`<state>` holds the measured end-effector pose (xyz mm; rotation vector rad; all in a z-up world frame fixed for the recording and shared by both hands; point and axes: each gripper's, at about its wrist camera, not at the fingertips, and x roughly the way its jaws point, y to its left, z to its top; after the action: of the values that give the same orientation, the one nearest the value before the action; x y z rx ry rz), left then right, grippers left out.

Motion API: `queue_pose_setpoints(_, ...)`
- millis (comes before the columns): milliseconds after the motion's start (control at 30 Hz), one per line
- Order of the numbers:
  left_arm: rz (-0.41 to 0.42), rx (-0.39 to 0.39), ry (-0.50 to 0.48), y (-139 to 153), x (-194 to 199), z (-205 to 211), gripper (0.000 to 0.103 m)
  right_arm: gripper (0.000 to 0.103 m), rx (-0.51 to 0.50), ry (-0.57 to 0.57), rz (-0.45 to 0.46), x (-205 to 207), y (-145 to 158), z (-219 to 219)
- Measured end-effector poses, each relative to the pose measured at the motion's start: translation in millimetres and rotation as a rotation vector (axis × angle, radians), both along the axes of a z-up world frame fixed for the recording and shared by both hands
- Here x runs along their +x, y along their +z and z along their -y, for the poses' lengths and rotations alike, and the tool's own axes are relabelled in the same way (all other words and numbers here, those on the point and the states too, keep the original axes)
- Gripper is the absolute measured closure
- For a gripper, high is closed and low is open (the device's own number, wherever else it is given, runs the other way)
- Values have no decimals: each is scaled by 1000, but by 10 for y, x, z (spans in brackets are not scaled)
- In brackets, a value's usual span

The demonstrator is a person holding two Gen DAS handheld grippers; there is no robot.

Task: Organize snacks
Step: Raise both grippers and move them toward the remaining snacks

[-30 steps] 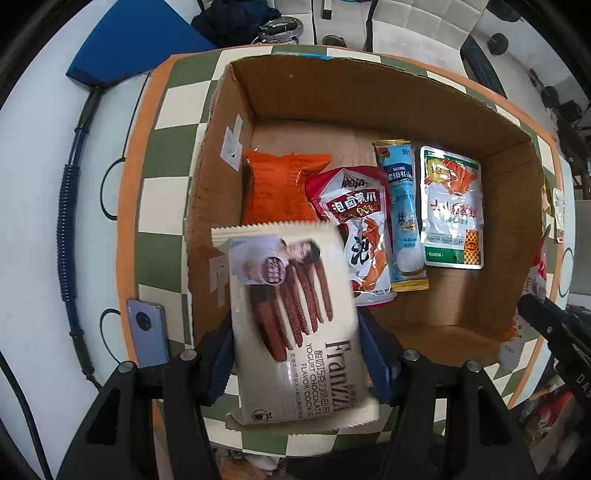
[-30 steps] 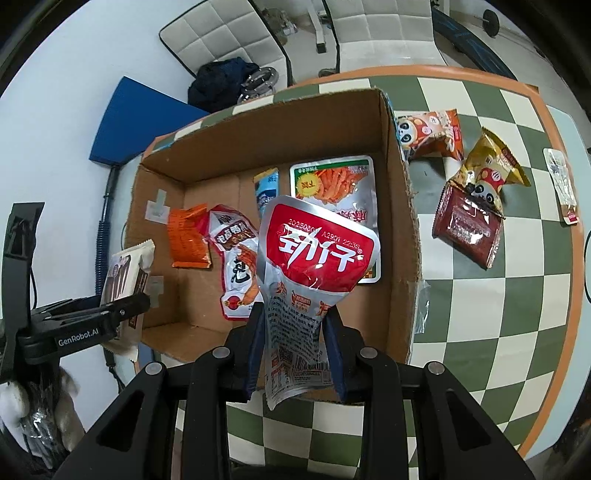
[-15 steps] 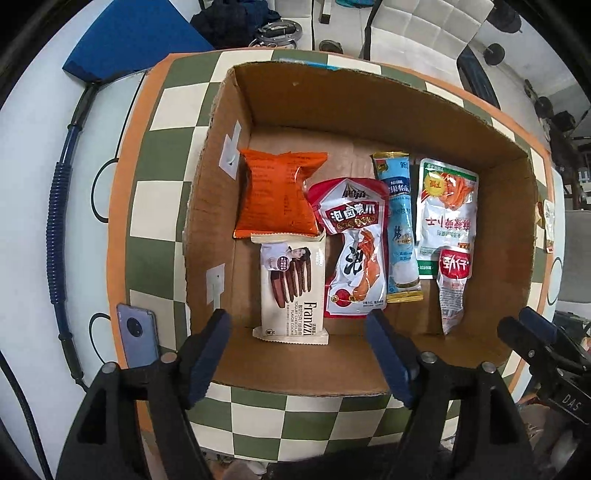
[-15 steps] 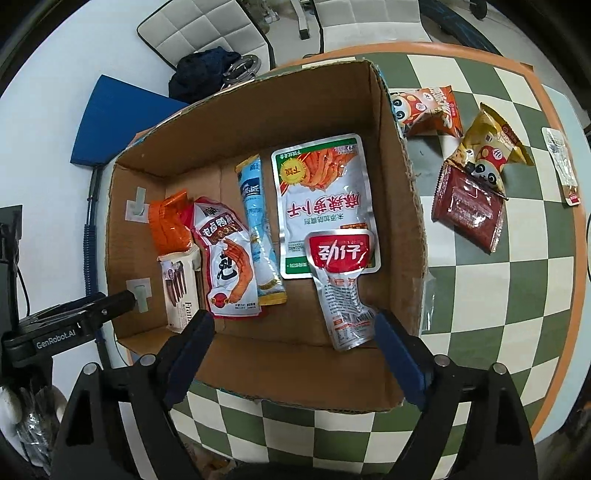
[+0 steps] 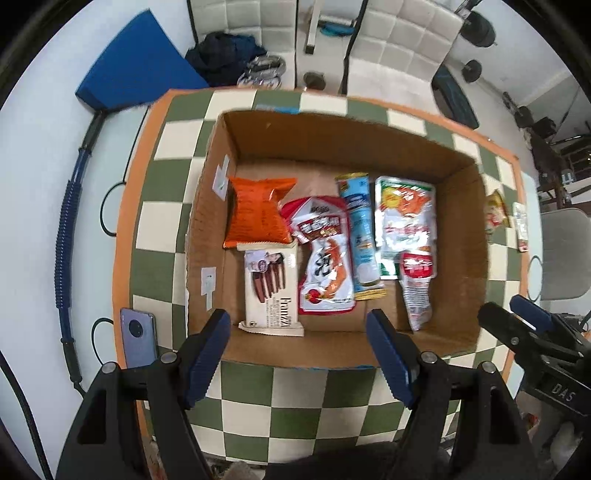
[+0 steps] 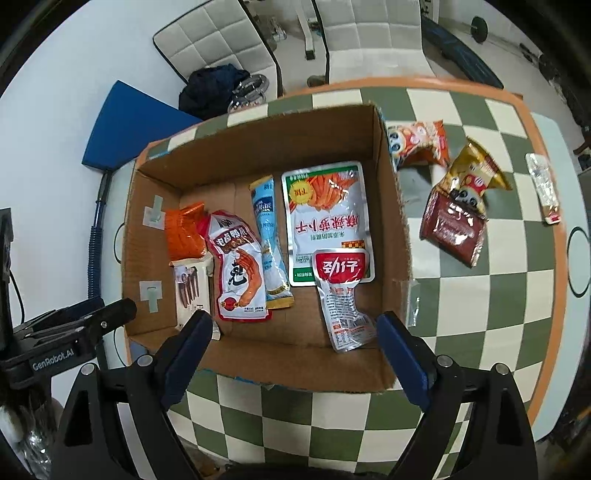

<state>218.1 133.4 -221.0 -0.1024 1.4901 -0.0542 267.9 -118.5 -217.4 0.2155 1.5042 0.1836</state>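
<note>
An open cardboard box [image 5: 461,236] [image 6: 397,229] stands on the checkered table. In it lie an orange bag [image 5: 260,214], a Franzzi cookie pack [image 5: 271,291] [image 6: 192,291], a red-and-white pouch [image 5: 325,258] [image 6: 238,266], a blue stick pack [image 5: 362,236] [image 6: 267,236], a green-edged pouch [image 5: 404,218] [image 6: 327,218] and a small red-topped pouch [image 5: 417,288] [image 6: 343,295]. My left gripper [image 5: 299,354] is open and empty above the box's near wall. My right gripper [image 6: 291,354] is open and empty there too.
Outside the box to the right lie a panda snack bag [image 6: 417,142], a gold bag [image 6: 474,177], a dark red pack [image 6: 452,229] and a small sachet [image 6: 545,188]. A phone [image 5: 137,338] lies at the table's left edge. Chairs [image 6: 369,29] stand behind.
Both grippers opened and dropped their packs into the box: the cookie pack at the left, the red-topped pouch at the right. Both grippers have since drawn back and up.
</note>
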Motion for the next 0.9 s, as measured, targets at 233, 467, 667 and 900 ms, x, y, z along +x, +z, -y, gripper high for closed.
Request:
queue_pose_setpoints(233,100,-9,-16,437,-185,106,28,6,-33,24,87,-179,417,8)
queue_pose_setpoints(467,217,5,-5,836,-424,166,15,6,-45,31,177,-437,870,60)
queue_pose_setpoints(667,305,18,-6,1121,-592,245,15,5,-31,30,222,-621,1159,124)
queue_pose_setpoints(900,348,32,-3,1219,-663,398,15,5,33,2,269,-768,1297,338)
